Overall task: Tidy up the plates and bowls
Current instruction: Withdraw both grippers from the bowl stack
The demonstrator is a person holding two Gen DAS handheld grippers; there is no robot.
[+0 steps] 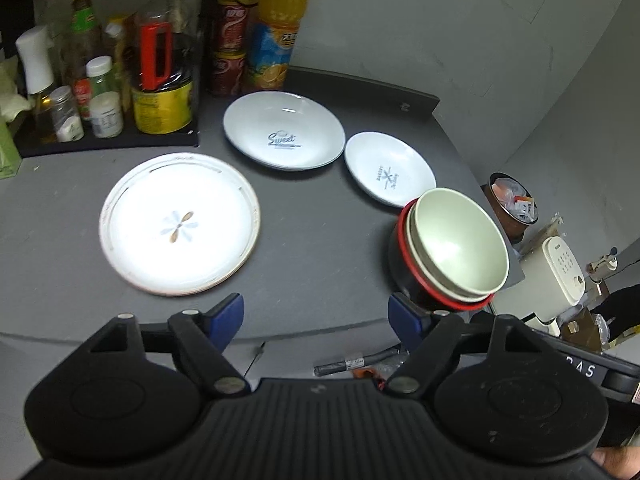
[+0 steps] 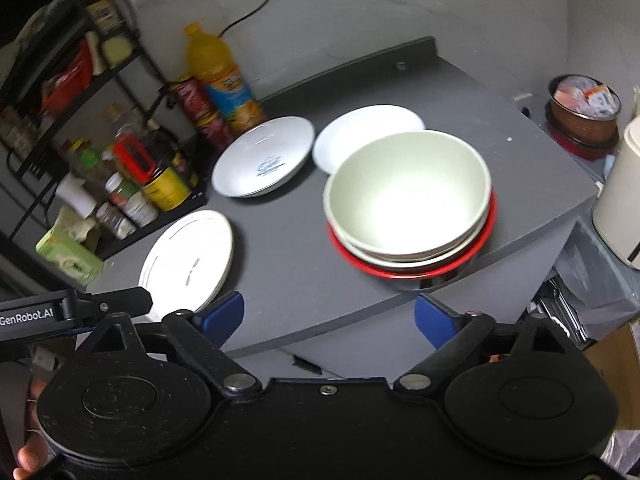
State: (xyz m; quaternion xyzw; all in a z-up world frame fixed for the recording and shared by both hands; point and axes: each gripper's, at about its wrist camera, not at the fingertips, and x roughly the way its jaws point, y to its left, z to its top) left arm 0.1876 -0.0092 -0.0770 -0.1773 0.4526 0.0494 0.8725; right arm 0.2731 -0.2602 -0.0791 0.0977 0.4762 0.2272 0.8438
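Observation:
On the dark grey table, a flat white plate with a flower motif [image 1: 180,224] [image 2: 187,258] lies nearest the front left. Behind it sits a deep white plate marked "Sweet" [image 1: 284,130] [image 2: 264,162], and to its right a smaller white dish [image 1: 390,168] [image 2: 360,126]. At the right front edge stands a stack of pale green bowls [image 1: 456,240] [image 2: 408,190] nested in a red-rimmed black bowl [image 1: 424,284] [image 2: 416,270]. My left gripper [image 1: 316,318] is open just before the table edge, holding nothing. My right gripper [image 2: 328,314] is open too, below the bowl stack.
A black rack of sauce bottles and jars [image 1: 108,80] [image 2: 120,176] fills the back left. An orange juice bottle [image 1: 276,28] [image 2: 224,80] and red cans [image 1: 230,44] stand against the wall. A brown tub [image 1: 514,204] [image 2: 584,112] and a white appliance [image 1: 556,272] sit off the table's right.

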